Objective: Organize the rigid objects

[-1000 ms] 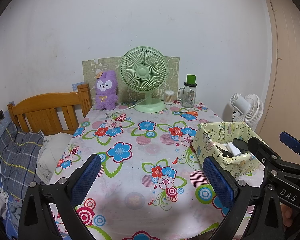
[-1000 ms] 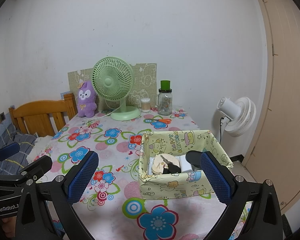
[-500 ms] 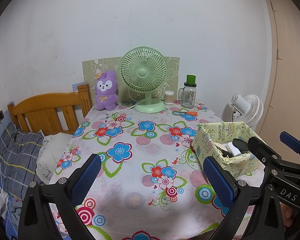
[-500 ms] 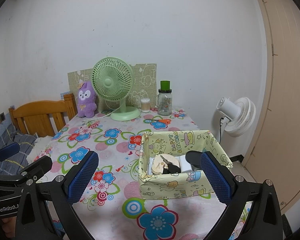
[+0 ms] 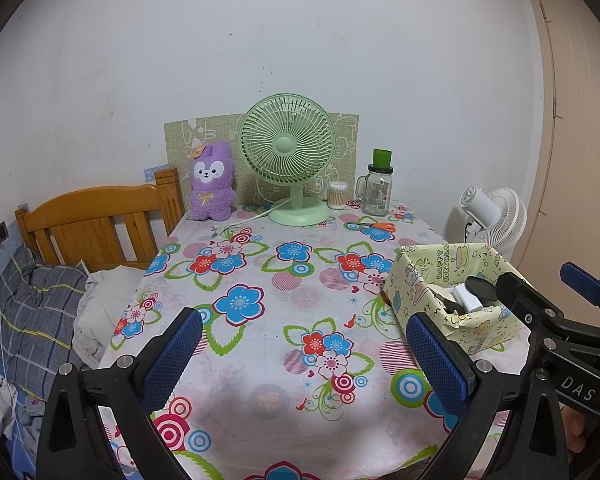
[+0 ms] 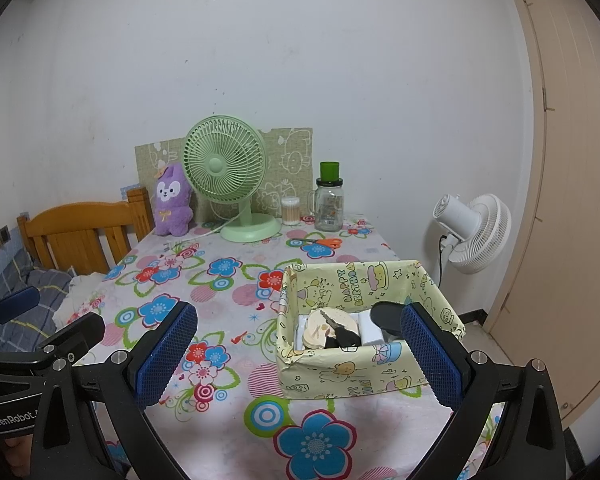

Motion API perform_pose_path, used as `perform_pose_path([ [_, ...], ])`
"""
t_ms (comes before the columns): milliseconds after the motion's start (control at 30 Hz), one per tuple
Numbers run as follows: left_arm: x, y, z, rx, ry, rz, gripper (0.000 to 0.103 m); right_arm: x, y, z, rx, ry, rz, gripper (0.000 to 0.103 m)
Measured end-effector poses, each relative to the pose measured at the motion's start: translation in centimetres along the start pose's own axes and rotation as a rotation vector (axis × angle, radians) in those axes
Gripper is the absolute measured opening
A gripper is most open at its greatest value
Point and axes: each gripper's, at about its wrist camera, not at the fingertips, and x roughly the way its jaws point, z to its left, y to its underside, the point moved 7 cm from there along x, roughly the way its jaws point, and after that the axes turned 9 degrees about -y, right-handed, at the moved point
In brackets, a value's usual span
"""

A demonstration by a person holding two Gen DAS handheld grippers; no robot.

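A yellow cartoon-print box [image 6: 340, 372] stands on the flowered table, at the right [image 5: 424, 276]. It holds a round beige disc [image 6: 320, 330], a black key [image 6: 346, 336], a white block [image 6: 370, 332] and a black round lid [image 6: 386, 314]. My right gripper [image 6: 296, 356] is open and empty, held just before the box. My left gripper [image 5: 304, 356] is open and empty over the table's near middle. The right gripper also shows in the left wrist view [image 5: 540, 292] beside the box.
At the back stand a green desk fan [image 5: 288, 160], a purple plush [image 5: 212, 180], a cotton-swab jar [image 5: 337, 194] and a glass jar with green lid [image 5: 378, 188]. Orange scissors [image 5: 374, 226] lie near them. A wooden bed [image 5: 88, 220] is left, a white floor fan [image 5: 492, 216] right.
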Motion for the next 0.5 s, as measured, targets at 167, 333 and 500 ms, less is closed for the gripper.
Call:
perform_pose_path([
  [167,0.01,0.01,-0.09,0.000,0.000,0.001,0.103,0.01,0.01,-0.01,0.000,0.001,0.000,0.103],
  [333,0.01,0.00,-0.09,0.001,0.000,0.000,0.103,0.00,0.01,-0.01,0.001,0.000,0.000,0.103],
  [500,0.03,0.03,-0.10,0.000,0.001,0.001,0.103,0.01,0.04,-0.02,0.000,0.001,0.000,0.103],
])
